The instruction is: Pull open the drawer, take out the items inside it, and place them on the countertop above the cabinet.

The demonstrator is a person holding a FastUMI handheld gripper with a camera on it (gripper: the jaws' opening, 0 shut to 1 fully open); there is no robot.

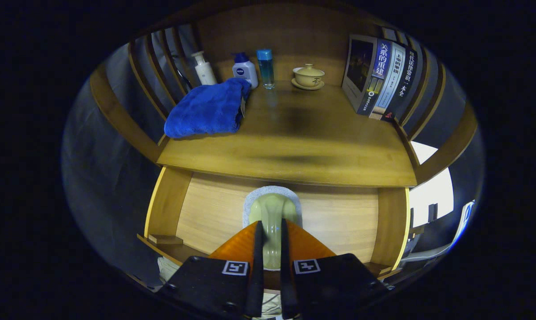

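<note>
My gripper (271, 249) is shut on the pale green handle of a scrubbing brush (272, 213), whose grey-white pad head points up toward the countertop's front edge. The brush hangs over the open wooden drawer (205, 218), just below the countertop (294, 146). Something pale and cloth-like (166, 268) lies low beside the fingers, mostly hidden by the gripper body.
On the countertop a folded blue towel (208, 109) lies at the left. A white pump bottle (204, 68), a lotion bottle (244, 70), a blue-capped bottle (265, 68) and a lidded tea bowl (309, 76) stand at the back. Books (379, 80) lean at the right. Slatted wooden sides flank the shelf.
</note>
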